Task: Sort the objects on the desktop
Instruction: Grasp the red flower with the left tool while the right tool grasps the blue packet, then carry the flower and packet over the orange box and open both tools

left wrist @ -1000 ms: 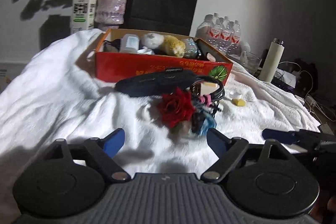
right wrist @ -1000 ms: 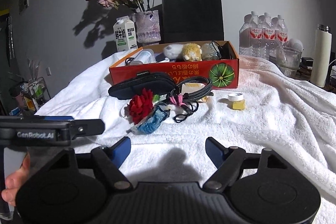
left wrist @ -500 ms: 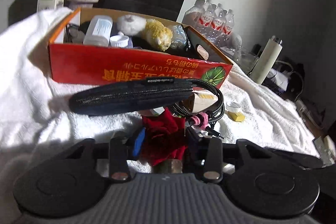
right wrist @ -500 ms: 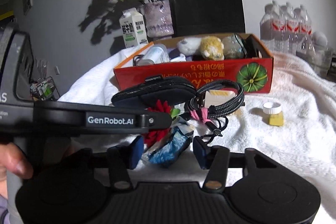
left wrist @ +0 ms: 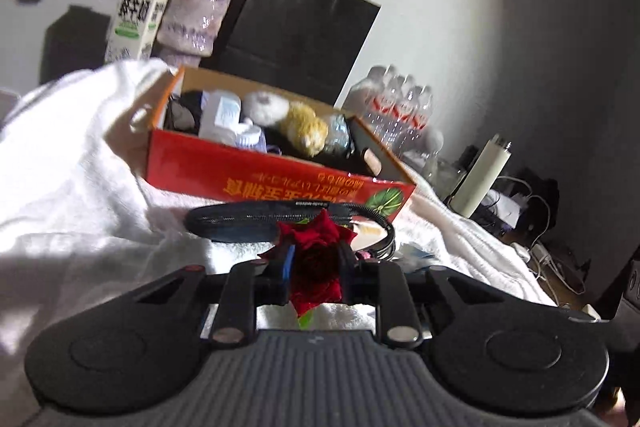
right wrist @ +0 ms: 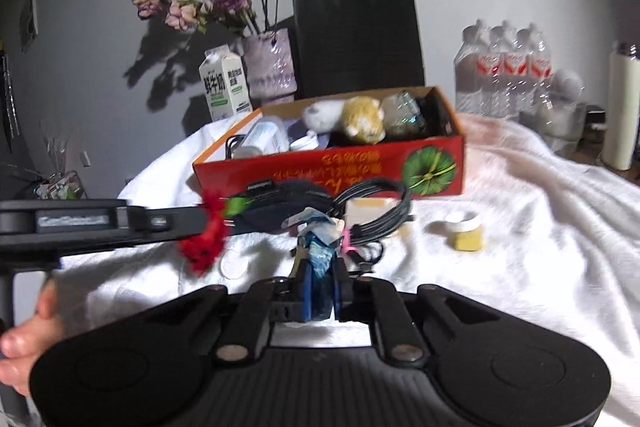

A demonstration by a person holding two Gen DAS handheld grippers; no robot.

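Observation:
My left gripper (left wrist: pixel 314 269) is shut on a red artificial rose (left wrist: pixel 316 259) and holds it above the white cloth; the rose also shows in the right wrist view (right wrist: pixel 204 243) at the tip of the left gripper. My right gripper (right wrist: pixel 320 287) is shut on a blue crinkled packet (right wrist: pixel 320 251), lifted a little off the cloth. Behind them lie a black zip case (left wrist: pixel 256 223) and a coiled black cable (right wrist: pixel 376 211). An orange-red cardboard box (right wrist: pixel 360 167) holds plush toys, bottles and other items.
A small yellow jar with a white lid (right wrist: pixel 466 231) sits right of the cable. Behind the box stand a milk carton (right wrist: pixel 224 83), a flower vase (right wrist: pixel 270 67), a black paper bag (right wrist: pixel 356 31) and water bottles (right wrist: pixel 508 67). A white flask (left wrist: pixel 482 179) stands at right.
Both grippers moved in and shut: the left on the red rose, the right on the blue packet. Both things are now lifted off the cloth.

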